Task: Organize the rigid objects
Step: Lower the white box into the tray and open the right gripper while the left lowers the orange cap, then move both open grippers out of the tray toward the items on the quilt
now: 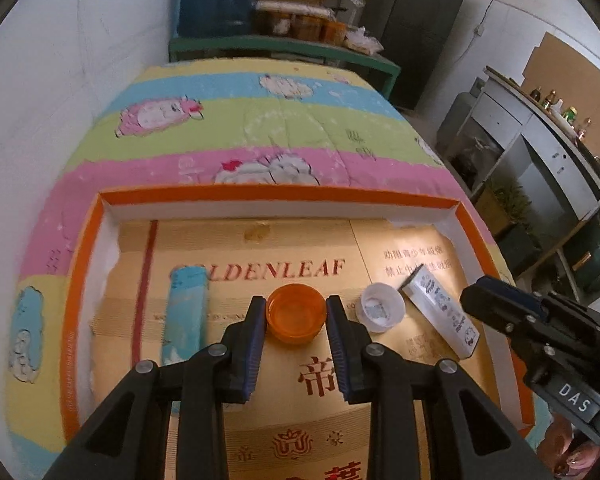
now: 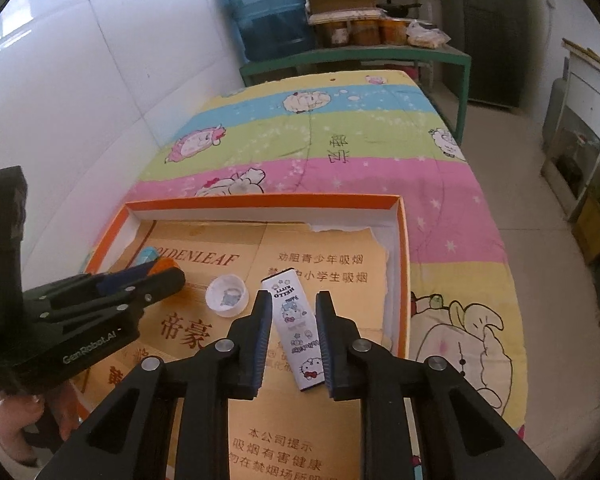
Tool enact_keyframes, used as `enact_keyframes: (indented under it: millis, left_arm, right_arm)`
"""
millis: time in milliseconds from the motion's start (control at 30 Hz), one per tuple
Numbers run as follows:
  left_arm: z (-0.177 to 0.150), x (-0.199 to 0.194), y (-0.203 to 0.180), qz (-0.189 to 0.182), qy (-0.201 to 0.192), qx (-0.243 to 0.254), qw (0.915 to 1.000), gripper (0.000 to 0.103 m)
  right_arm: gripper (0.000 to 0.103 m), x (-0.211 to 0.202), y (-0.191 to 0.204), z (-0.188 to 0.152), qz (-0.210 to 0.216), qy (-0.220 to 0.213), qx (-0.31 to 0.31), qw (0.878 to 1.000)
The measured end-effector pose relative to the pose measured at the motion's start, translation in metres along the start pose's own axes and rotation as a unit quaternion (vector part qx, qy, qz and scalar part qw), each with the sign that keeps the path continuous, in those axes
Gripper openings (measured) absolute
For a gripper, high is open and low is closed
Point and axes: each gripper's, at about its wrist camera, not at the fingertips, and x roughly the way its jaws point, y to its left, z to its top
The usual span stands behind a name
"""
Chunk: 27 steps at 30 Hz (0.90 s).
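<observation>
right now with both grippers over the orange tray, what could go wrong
The left gripper straddles the orange lid; closing could nudge the white cap close beside it. The right gripper straddles the Hello Kitty box, which lies askew between its fingers, so it may twist when squeezed.

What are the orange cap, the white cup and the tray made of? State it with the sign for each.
Orange cap: likely translucent plastic; light glows through its glossy wall. White cup: probably thin plastic, smooth and slightly see-through at the rim. Tray: looks like cardboard, orange outside and white inside, with folded corners; the gold printed liner has torn paper edges.
</observation>
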Motion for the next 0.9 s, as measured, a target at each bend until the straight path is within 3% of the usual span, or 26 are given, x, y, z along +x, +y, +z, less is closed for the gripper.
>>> enact_keyframes:
  millis: [133, 267, 900]
  left_arm:
    - [-0.003, -0.001, -0.003, 0.021, -0.007, 0.013, 0.9997, 0.032]
    - [-0.004, -0.003, -0.002, 0.020, -0.009, 0.013, 0.9997, 0.045]
    - [-0.020, -0.069, -0.010, 0.015, -0.061, 0.030, 0.9976, 0.045]
  right_arm:
    - [0.023, -0.004, 0.002, -0.004, 0.000, -0.004, -0.003, 1.000]
    - [0.023, -0.008, 0.003, -0.008, -0.001, -0.006, -0.004, 1.000]
    - [0.027, -0.040, 0.025, -0.028, 0.004, -0.021, -0.004, 1.000]
